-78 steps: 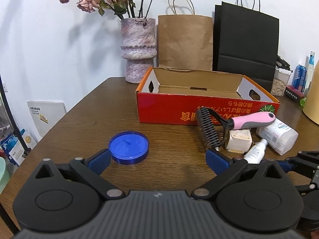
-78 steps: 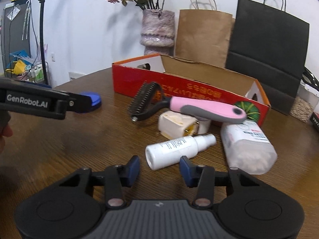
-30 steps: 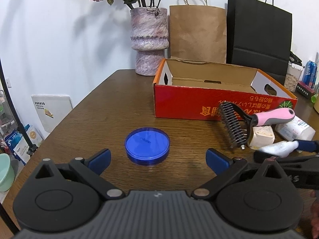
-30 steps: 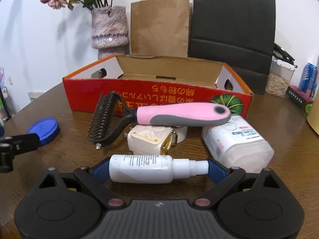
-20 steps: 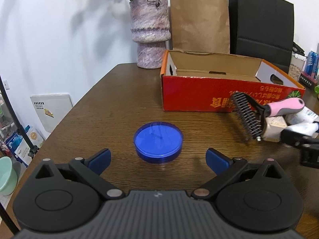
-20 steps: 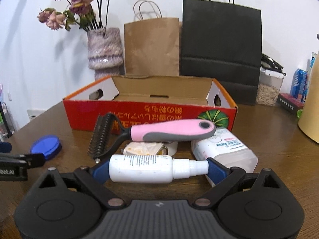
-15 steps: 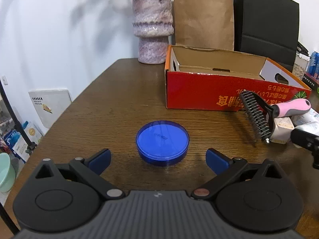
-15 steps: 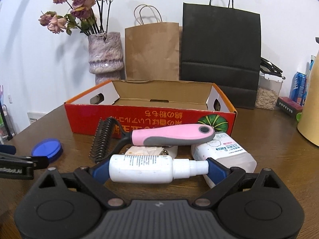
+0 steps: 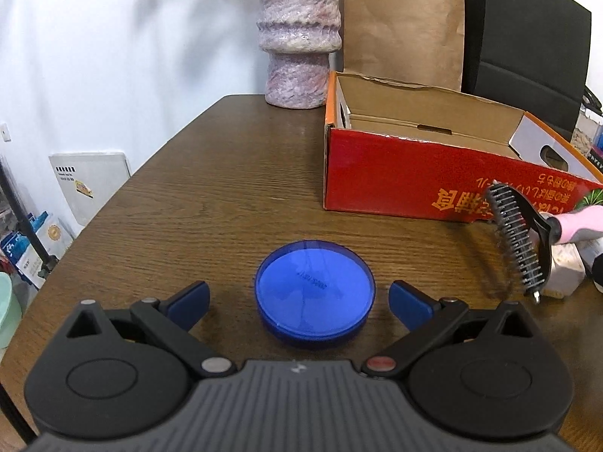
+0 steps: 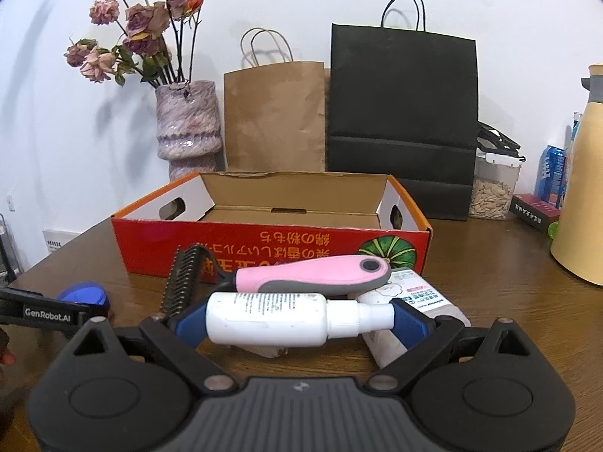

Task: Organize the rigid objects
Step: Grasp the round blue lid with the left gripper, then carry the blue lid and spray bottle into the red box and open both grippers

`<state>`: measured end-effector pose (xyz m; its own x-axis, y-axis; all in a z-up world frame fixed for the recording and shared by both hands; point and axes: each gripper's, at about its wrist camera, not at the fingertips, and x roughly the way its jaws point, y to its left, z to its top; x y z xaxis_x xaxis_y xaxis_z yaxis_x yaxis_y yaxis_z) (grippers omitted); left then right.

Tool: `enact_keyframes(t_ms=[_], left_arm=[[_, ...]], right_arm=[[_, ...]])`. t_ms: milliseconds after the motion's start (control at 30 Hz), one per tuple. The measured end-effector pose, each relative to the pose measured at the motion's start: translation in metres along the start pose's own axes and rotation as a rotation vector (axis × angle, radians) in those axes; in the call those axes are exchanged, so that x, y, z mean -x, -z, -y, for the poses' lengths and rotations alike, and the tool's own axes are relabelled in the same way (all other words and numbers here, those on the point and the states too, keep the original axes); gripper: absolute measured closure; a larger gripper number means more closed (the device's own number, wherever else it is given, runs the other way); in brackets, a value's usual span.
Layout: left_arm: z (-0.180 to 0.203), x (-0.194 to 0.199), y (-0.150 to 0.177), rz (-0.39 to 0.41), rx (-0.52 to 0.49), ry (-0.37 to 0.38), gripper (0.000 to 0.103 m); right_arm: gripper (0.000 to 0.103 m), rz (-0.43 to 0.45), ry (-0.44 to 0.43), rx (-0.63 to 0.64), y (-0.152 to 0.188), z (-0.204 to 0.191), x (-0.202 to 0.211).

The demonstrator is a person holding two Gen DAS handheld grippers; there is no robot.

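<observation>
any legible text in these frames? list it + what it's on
"GenRobot.AI": side of the left gripper.
Red box: large yellow East Asian print, upside down; I won't transcribe it.
White spray bottle, blue round lid, white packet: print too small.

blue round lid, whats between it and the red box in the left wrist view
Nothing: in the left wrist view only bare table lies between the blue round lid and the red box. The pet comb sits off to the right.
</observation>
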<state>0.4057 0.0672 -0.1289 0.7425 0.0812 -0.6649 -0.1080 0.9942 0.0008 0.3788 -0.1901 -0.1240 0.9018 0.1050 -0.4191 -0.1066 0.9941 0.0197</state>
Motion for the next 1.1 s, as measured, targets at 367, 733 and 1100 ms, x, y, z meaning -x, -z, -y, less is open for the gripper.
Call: enact_keyframes(t_ms=[367,733,1100], left_arm=[[0.007,0.003,0.000,0.021,-0.040,0.054,0.035],[0.012,0.026,-0.001,0.118,-0.033,0.038,0.035],[0.031,0.052,-0.006,0.220,-0.024,0.043,0.035]], right_arm=[[0.006,0.005,0.011,-0.011,0.000,0.002,-0.001],[0.006,0.050,-0.009,-0.024,-0.003,0.004,0.005],[0.006,0.167,-0.033,-0.050,-0.010,0.006,0.018]])
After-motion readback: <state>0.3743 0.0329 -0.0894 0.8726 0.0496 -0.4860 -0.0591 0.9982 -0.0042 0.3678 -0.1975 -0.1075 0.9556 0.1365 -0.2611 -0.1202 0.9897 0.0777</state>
